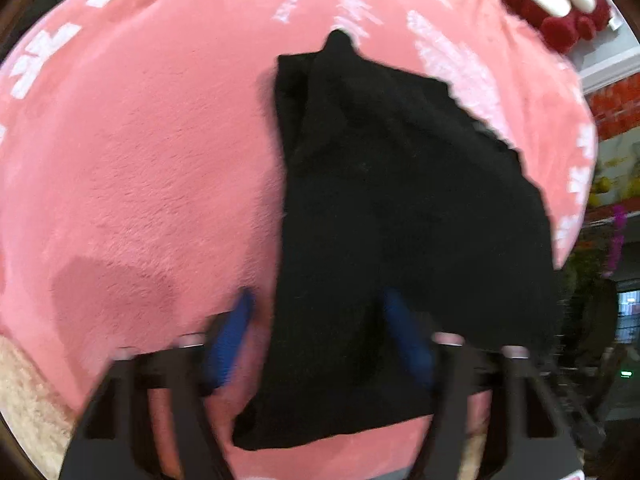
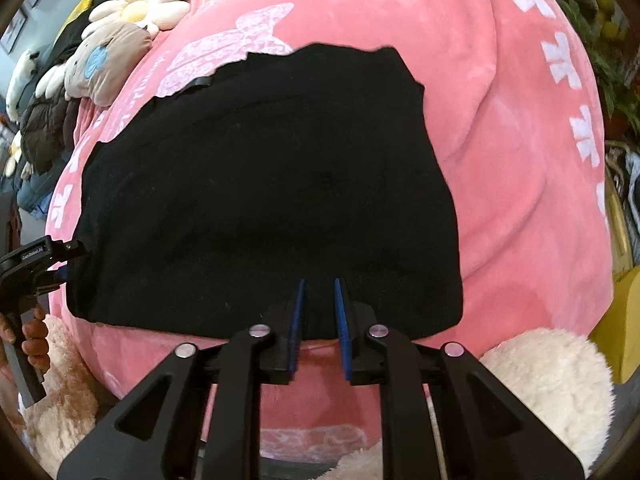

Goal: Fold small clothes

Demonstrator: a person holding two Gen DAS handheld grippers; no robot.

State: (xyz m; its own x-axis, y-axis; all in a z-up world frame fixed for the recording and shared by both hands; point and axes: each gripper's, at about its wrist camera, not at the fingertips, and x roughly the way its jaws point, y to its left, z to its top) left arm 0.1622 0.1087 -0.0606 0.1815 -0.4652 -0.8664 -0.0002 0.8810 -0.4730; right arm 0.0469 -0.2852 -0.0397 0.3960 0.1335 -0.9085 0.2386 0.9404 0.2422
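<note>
plush toys (image 2: 108, 60) are sitting at the far left of my right wrist view, a white daisy-shaped one and a grey one, on the edge of the pink blanket (image 2: 500, 160). below them my left gripper (image 2: 66, 262) is coming in from the left edge, my hand (image 2: 28, 336) wrapping its handle, its tip touching the left edge of the black garment (image 2: 260, 200). garment is lying spread flat across the middle of the blanket, covering most of the centre. my right gripper (image 2: 320, 308) is sitting at the garment's near edge, blue pads (image 2: 298, 320) standing slightly apart with black cloth showing in the gap; i cannot tell if they are pinching it or just open over it. a cream fluffy cushion (image 2: 552, 392) is poking in at lower right.

in my left wrist view the pink blanket (image 1: 140, 160) is filling the left half, slightly blurred. my left gripper (image 1: 320, 336) is standing wide open, blue pads (image 1: 230, 344) well apart, the black garment (image 1: 400, 220) draping between them and over the right one, its near corner hanging down past the fingers. red plush (image 1: 556, 28) with white pieces is sitting at top right.
</note>
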